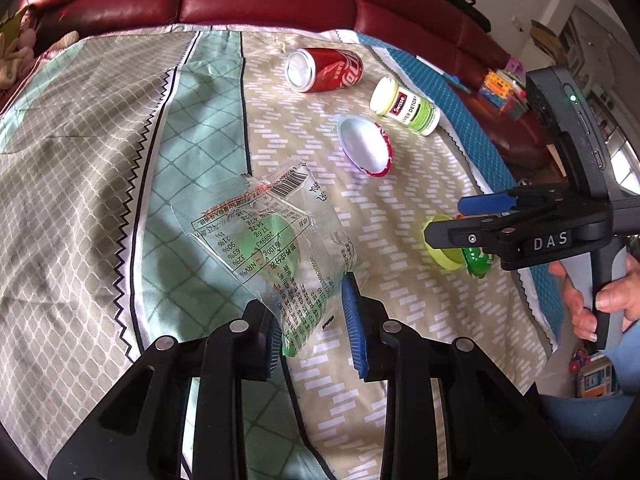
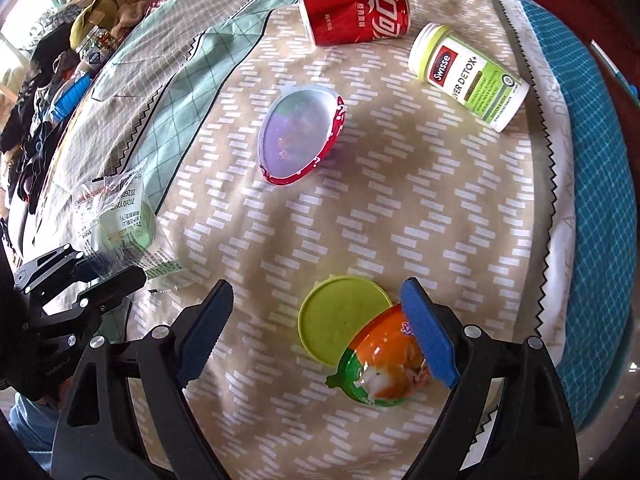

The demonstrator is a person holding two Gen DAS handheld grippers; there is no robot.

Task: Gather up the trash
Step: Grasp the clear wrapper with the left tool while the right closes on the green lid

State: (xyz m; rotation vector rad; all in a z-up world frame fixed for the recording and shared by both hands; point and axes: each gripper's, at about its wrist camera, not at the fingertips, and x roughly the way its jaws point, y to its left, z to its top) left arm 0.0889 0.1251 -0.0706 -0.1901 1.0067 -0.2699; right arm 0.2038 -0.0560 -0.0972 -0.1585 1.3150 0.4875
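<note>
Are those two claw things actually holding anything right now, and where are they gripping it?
The left gripper pinches the clear snack wrapper by its near bottom edge. The right gripper holds nothing; its fingers stand open around the orange jelly cup.

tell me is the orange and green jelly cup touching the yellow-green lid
Touching: the right wrist view shows the jelly cup overlapping the lid's edge, with no cloth visible between them.

In the right wrist view, a can is seen at the top on the patterned cloth, a bottle at upper right, an egg-shaped shell at centre, a wrapper at left, and a lid with a capsule touching it at the bottom
</note>
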